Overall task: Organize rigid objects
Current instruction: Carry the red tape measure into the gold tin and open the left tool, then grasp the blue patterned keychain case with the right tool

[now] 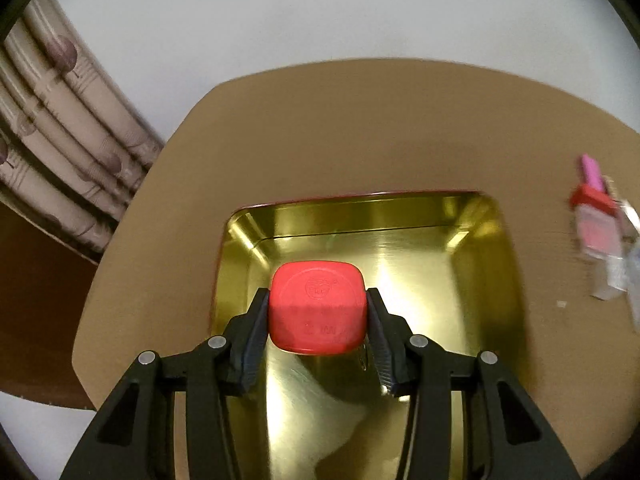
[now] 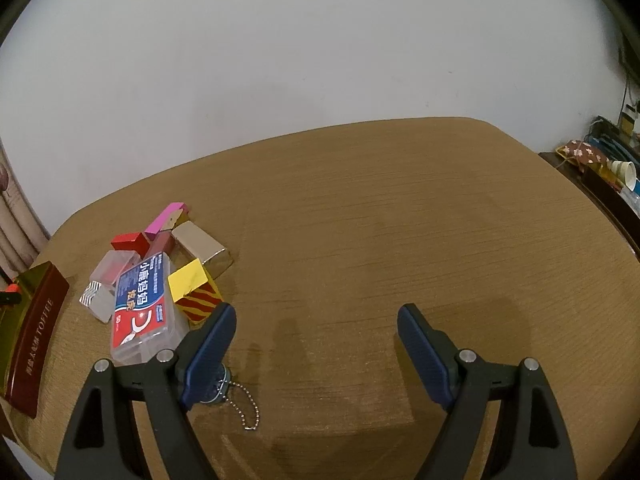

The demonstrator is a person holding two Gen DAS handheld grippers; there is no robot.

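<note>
My left gripper [image 1: 317,304] is shut on a red rounded plastic box [image 1: 317,310] and holds it over the inside of a gold tin tray [image 1: 472,280] on the brown table. My right gripper [image 2: 316,332] is open and empty above bare tabletop. To its left lies a pile of small boxes: a clear floss box with a blue and red label [image 2: 146,308], a yellow and red striped block [image 2: 196,290], a beige box [image 2: 202,250], a pink bar [image 2: 166,218], a red block [image 2: 130,242] and clear plastic boxes [image 2: 108,276].
The tin's dark red side, marked TOFFEE [image 2: 36,336], shows at the left edge of the right wrist view. A small ball chain [image 2: 246,408] lies under my right gripper's left finger. A curtain [image 1: 60,128] hangs far left. Clutter and a paper cup [image 2: 624,172] sit far right.
</note>
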